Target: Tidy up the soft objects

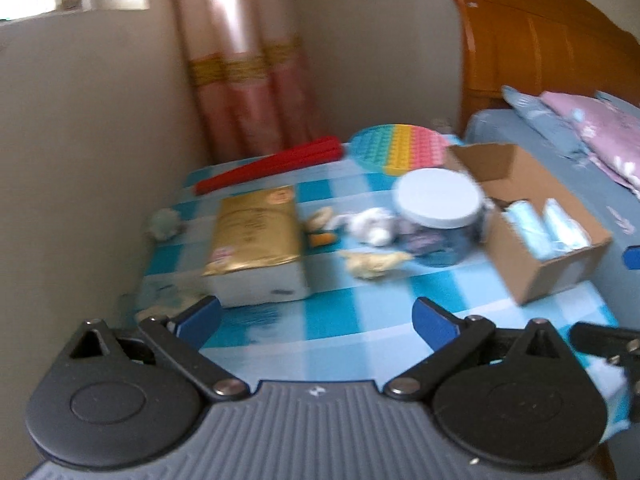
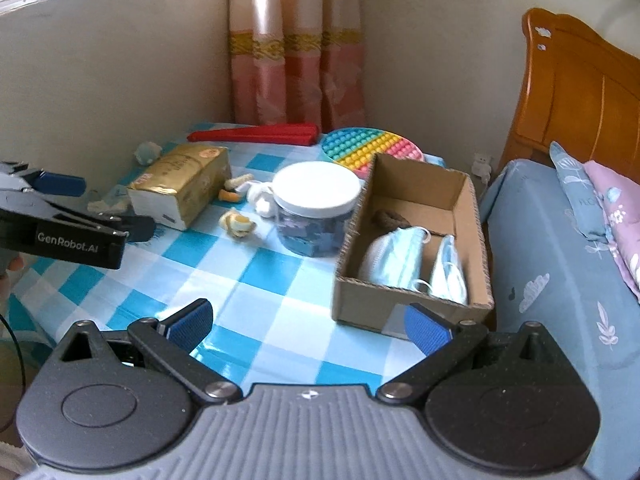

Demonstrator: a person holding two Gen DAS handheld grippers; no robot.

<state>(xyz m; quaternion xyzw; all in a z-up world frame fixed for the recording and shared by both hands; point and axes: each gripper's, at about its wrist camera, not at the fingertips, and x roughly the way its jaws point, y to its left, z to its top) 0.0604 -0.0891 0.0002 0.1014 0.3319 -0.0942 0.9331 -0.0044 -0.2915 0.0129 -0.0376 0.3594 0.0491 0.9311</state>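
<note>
A cardboard box [image 2: 464, 200] on the checked table holds blue face masks [image 2: 396, 258] and a brown soft item [image 2: 390, 218]; it also shows in the left wrist view [image 1: 556, 272]. Small soft toys lie mid-table: a white one [image 2: 260, 196], a yellowish one [image 2: 238, 224] and an orange-beige one [image 2: 234, 188]. In the left wrist view they are the white toy [image 1: 372, 224] and the yellowish toy [image 1: 372, 264]. My left gripper [image 1: 316, 322] is open and empty above the table's near edge; it also shows in the right wrist view [image 2: 60, 204]. My right gripper [image 2: 308, 326] is open and empty in front of the box.
A gold tissue pack [image 2: 180, 184], a white-lidded jar [image 2: 316, 208], a rainbow pop-it mat [image 2: 368, 152] and a red folded object [image 2: 256, 134] sit on the table [image 2: 248, 280]. A pale toy [image 2: 146, 152] lies by the wall. A bed [image 2: 560, 280] stands at right.
</note>
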